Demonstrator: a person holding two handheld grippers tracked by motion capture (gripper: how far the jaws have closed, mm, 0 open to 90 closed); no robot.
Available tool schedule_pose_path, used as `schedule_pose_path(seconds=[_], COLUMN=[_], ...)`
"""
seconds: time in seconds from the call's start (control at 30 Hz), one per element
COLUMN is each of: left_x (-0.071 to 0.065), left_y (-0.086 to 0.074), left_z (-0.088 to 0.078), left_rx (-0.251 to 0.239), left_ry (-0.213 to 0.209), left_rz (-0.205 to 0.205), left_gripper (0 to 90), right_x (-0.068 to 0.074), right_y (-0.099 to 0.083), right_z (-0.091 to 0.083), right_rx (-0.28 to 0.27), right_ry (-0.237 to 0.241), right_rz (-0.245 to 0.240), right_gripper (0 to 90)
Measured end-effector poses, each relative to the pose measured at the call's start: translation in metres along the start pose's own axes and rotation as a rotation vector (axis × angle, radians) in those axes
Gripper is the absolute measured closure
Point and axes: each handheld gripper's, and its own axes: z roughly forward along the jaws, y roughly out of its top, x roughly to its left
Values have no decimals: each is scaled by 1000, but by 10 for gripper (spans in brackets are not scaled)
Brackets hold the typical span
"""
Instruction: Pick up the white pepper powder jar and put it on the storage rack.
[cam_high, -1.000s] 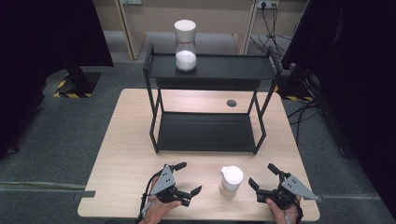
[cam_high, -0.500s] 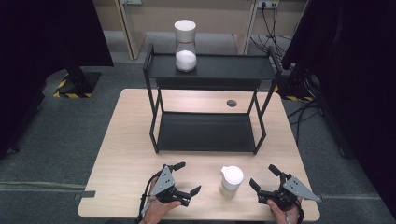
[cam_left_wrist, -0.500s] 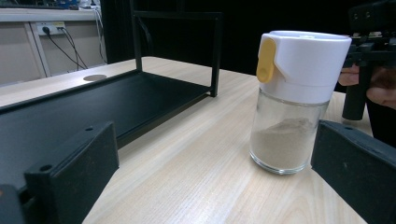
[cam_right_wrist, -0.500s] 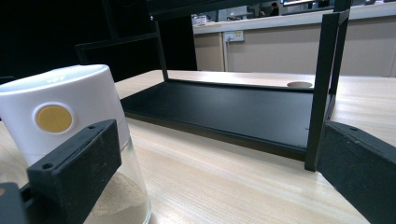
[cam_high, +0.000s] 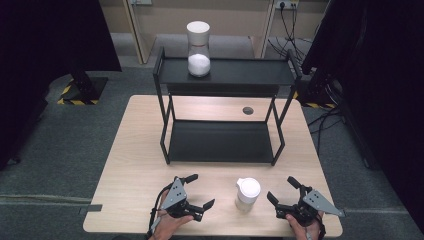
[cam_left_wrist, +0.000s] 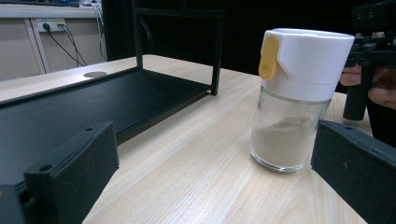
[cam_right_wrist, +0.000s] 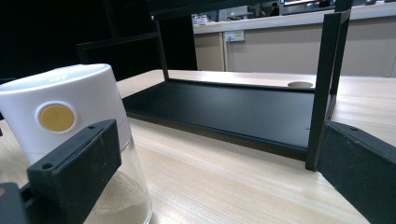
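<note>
At the bottom of the high view, the left gripper (cam_high: 191, 192) and right gripper (cam_high: 285, 196) rest with jaws apart, barely shifted over the last second, so no grasp has begun. Between them, lower centre, stands the shaker jar (cam_high: 247, 193) on the worktop (cam_high: 135, 165); beyond, the black shelf rack (cam_high: 220, 142).

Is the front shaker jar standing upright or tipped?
Upright: the shaker jar stands on its glass base on the table, white lid on top, brownish powder settled at the bottom.

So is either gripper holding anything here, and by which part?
Nothing is held: left gripper and right gripper are open, either side of the shaker jar.
</note>
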Motion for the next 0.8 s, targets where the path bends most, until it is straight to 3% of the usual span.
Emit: schedule_pose_path(seconds=[0.6,0.8], left_x=[1,0], left_y=[-2,-3], left_z=[-2,-2], left_rx=[1,0], left_ry=[5,12], left_rz=[-7,-8], left_gripper=[1,1], right_x=[6,9], right_y=[2,2], right_z=[-4,-4], right_rx=[-1,3], right_ry=[11,36], right_rz=[-31,-35], right_gripper=[5,6])
